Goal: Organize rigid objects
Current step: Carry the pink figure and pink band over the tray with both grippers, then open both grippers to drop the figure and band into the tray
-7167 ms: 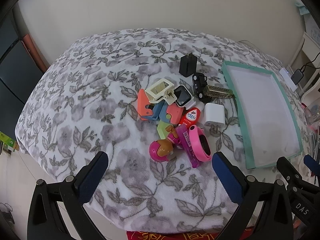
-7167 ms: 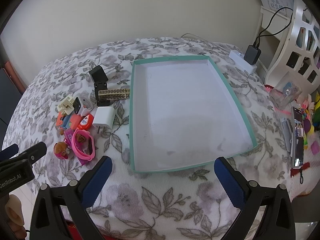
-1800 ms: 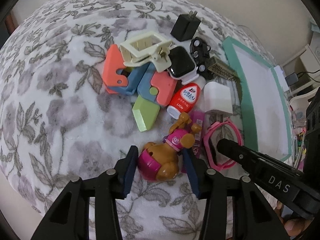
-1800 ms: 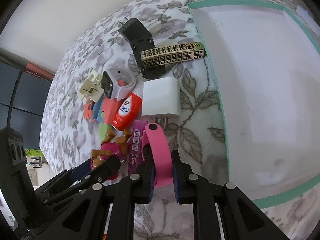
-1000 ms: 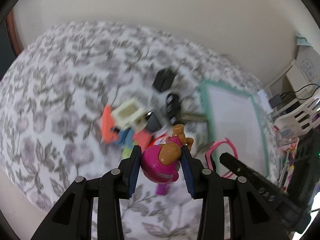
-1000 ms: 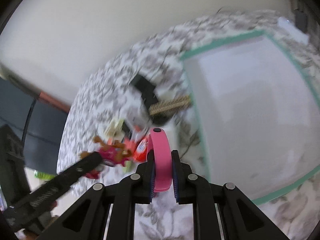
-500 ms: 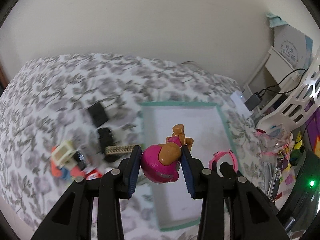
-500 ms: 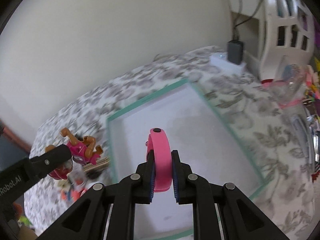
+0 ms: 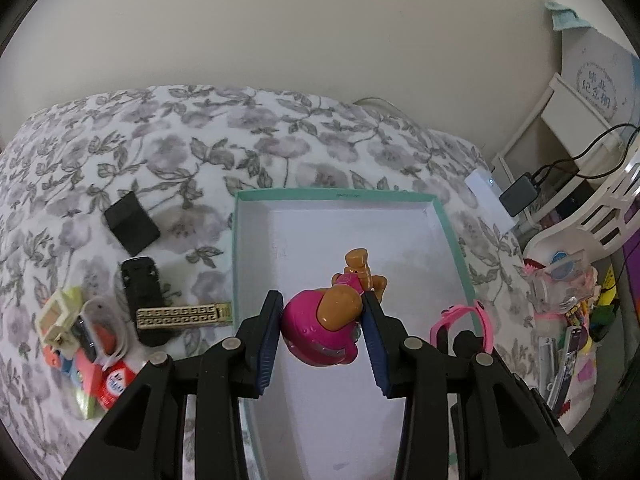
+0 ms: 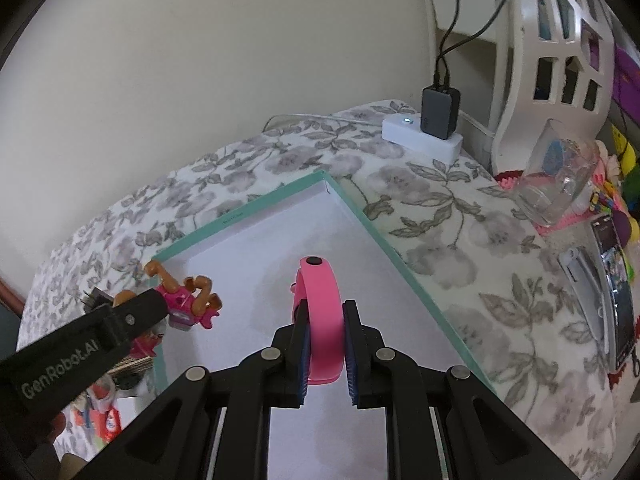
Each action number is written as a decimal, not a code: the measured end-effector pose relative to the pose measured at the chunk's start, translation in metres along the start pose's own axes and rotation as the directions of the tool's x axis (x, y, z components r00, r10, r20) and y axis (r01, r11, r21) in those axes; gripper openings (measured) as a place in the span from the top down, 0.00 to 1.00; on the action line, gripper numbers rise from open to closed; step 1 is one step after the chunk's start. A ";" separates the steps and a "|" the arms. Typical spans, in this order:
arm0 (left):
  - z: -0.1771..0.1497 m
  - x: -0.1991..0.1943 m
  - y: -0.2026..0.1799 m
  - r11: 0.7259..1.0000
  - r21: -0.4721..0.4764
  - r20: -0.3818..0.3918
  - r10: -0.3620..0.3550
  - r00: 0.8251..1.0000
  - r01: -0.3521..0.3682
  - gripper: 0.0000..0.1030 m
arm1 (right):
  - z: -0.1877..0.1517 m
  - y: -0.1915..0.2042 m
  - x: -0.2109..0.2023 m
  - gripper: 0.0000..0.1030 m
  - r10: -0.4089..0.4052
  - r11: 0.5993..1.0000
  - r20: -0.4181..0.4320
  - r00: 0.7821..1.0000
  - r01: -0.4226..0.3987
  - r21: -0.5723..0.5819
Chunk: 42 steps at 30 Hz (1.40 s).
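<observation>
My left gripper (image 9: 322, 330) is shut on a pink and brown dog toy (image 9: 324, 332) and holds it above the white tray with the teal rim (image 9: 336, 196). My right gripper (image 10: 325, 344) is shut on a pink wristband (image 10: 322, 312), also above the tray (image 10: 384, 236). The wristband shows in the left wrist view (image 9: 466, 322), the dog toy in the right wrist view (image 10: 184, 300). The tray's white floor looks bare.
Left of the tray on the floral blanket lie a black charger (image 9: 132, 226), a black toy car (image 9: 144, 292), a gold patterned bar (image 9: 182, 316) and a pile of small items (image 9: 84, 344). A white power strip with a plug (image 10: 424, 136) and a glass cup (image 10: 556, 184) are right.
Both grippers closed on their objects in the pile, lifted them and carried them right. They now hover over the tray.
</observation>
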<state>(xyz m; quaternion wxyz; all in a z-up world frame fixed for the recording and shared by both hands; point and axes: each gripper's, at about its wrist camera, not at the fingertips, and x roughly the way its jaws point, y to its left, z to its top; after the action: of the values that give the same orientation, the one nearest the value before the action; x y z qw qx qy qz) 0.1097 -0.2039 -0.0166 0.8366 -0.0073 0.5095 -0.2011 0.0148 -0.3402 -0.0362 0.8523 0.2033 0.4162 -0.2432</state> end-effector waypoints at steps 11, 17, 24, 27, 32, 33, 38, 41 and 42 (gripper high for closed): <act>0.005 0.031 0.004 1.000 -0.002 -0.015 0.016 1.000 -0.016 0.60 | 0.002 0.004 0.022 0.85 -0.032 0.999 0.003 0.999 0.032 -0.026; -0.001 0.039 0.008 1.000 -0.007 -0.046 0.019 0.999 -0.020 0.60 | -0.001 0.004 0.026 0.85 -0.040 0.998 -0.021 0.999 0.039 -0.040; -0.006 0.037 0.013 1.000 -0.029 -0.069 0.005 0.998 -0.007 0.54 | -0.005 0.003 0.029 0.84 -0.052 0.997 -0.044 0.998 0.049 -0.060; -0.005 0.032 0.013 0.999 -0.037 -0.064 -0.012 0.998 0.009 0.43 | -0.005 0.003 0.026 0.84 -0.048 0.997 -0.039 0.998 0.046 -0.062; -0.002 0.017 0.016 0.998 -0.055 -0.043 -0.028 0.999 0.026 0.43 | -0.003 0.006 0.015 0.81 -0.048 0.996 -0.013 0.999 0.047 -0.080; -0.001 0.014 0.017 0.998 -0.059 -0.037 -0.030 0.999 0.028 0.42 | -0.003 0.006 0.012 0.75 -0.049 0.996 -0.006 0.999 0.049 -0.081; 0.001 -0.007 0.023 0.998 -0.066 -0.004 -0.015 1.000 0.015 0.27 | -0.004 0.007 0.002 0.53 -0.047 0.996 0.014 0.999 0.048 -0.081; 0.001 -0.020 0.026 0.998 -0.063 0.018 0.014 1.000 -0.012 0.26 | -0.007 0.009 -0.001 0.53 -0.045 0.995 0.006 0.999 0.045 -0.092; 0.001 -0.024 0.028 0.998 -0.064 0.028 0.025 0.999 -0.023 0.22 | -0.008 0.010 -0.002 0.52 -0.045 0.994 0.003 0.999 0.045 -0.098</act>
<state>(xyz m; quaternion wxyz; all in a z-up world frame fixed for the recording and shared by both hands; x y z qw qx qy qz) 0.1100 -0.1706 -0.0018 0.8455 -0.0306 0.5037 -0.1745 0.0146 -0.3274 -0.0377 0.8556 0.1519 0.4319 -0.2417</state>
